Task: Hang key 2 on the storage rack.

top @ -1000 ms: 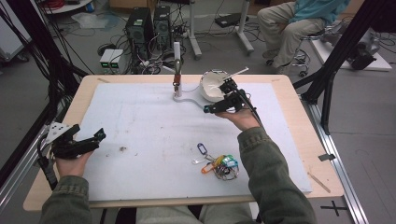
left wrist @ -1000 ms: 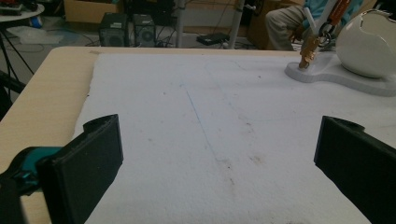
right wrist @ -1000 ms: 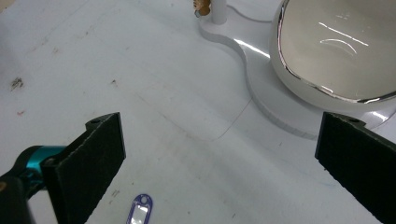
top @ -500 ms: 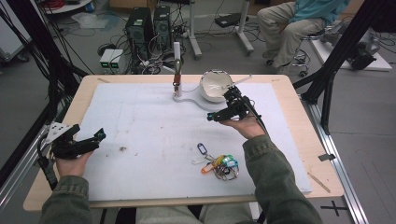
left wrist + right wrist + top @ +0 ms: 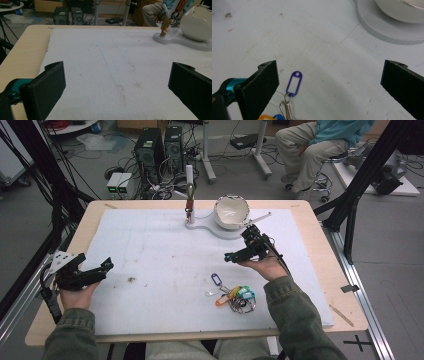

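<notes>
Right gripper (image 5: 235,257) hovers with jaws wide apart over the mat, tilted down toward the bunch of key tags (image 5: 232,295) lying near the table's front edge, likely lining up a grab, while left gripper (image 5: 102,267) idles open at the left side.
</notes>
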The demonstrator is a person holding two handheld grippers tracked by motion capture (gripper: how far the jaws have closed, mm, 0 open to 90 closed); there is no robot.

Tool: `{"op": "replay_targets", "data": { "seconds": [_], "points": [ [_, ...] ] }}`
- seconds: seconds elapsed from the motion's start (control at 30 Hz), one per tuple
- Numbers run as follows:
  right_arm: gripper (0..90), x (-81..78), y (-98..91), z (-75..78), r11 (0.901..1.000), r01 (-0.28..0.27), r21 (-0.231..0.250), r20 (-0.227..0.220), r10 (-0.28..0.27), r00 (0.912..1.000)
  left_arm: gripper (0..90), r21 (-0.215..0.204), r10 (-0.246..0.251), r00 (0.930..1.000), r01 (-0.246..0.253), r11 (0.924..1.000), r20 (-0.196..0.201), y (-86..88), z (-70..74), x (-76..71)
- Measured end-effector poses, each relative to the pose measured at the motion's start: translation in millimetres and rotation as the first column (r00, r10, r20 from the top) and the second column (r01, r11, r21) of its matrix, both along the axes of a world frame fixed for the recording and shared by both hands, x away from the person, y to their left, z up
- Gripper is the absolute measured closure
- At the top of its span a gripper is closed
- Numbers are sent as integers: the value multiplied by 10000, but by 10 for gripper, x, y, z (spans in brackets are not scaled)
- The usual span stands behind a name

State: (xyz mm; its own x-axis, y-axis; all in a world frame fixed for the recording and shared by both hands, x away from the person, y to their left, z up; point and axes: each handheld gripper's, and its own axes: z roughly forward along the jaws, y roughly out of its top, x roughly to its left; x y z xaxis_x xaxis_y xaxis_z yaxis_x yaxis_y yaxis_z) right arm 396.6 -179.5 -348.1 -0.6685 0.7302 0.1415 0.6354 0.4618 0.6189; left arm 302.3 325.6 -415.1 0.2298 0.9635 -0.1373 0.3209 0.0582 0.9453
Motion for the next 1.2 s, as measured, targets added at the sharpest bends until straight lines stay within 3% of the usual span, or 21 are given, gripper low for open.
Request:
{"op": "replay_targets", "data": {
  "seconds": [0.57, 1.2],
  "points": [
    [8, -248, -21, -174, 9988, -469, -171, -259, 464, 9986, 17, -16, 28, 10000, -28, 10000, -2, 0, 0, -1],
    [8, -444, -23, -358, 9914, -1286, -242, -623, 1269, 9900, 17, -30, 12, 10000, -12, 10000, -43, -1, -1, 1]
  ]
}}
